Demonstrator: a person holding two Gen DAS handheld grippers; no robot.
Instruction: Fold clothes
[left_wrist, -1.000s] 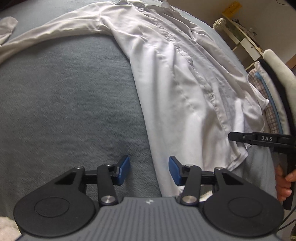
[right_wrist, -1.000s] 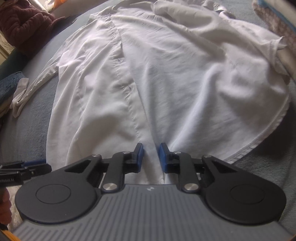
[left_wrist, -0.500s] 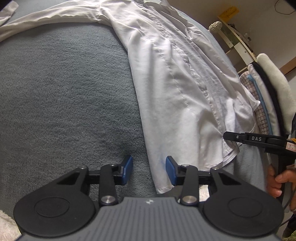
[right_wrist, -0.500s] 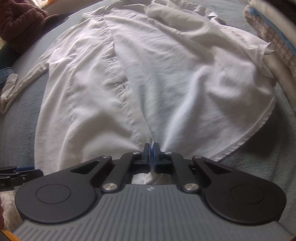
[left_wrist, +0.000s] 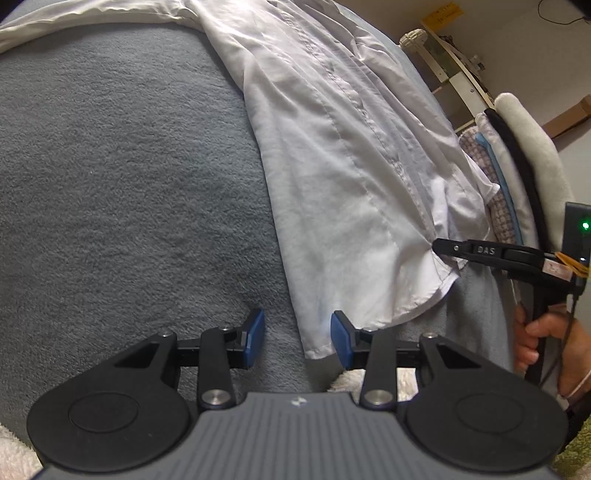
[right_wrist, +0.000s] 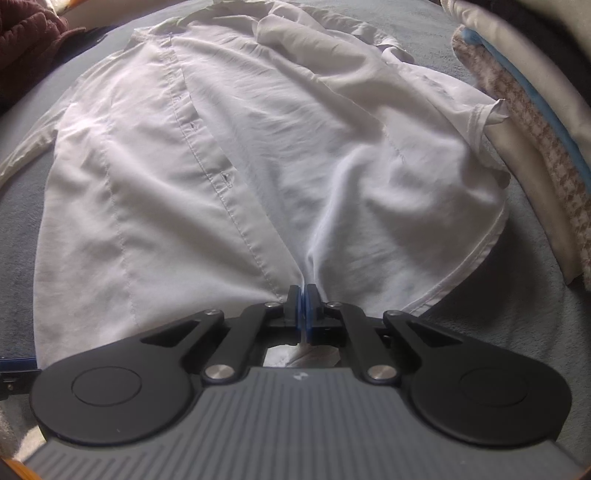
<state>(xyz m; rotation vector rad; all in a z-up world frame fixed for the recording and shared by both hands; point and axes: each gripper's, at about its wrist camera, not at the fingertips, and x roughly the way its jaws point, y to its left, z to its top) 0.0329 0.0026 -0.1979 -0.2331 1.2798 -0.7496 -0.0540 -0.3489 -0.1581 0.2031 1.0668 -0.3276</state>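
Note:
A white button-up shirt (left_wrist: 332, 166) lies spread on a grey fleece blanket (left_wrist: 129, 184). My left gripper (left_wrist: 297, 341) is open just above the blanket, and the shirt's lower left hem corner lies between its blue pads without being pressed. My right gripper (right_wrist: 302, 299) is shut on the shirt (right_wrist: 258, 166) at the bottom of the button placket, where the cloth bunches into a ridge. In the left wrist view the right gripper (left_wrist: 437, 245) pinches the hem, with a person's hand (left_wrist: 535, 343) on its handle.
A stack of folded clothes (right_wrist: 535, 122) rises along the shirt's right side and touches its sleeve; the same stack of folded clothes (left_wrist: 517, 166) shows in the left wrist view. A maroon knit garment (right_wrist: 26, 40) lies at the far left. A wooden rack (left_wrist: 454, 70) stands beyond the bed.
The right gripper's jaws closed onto the shirt's hem and the cloth gathered into a ridge. The left gripper's jaws narrowed slightly and now straddle the hem corner.

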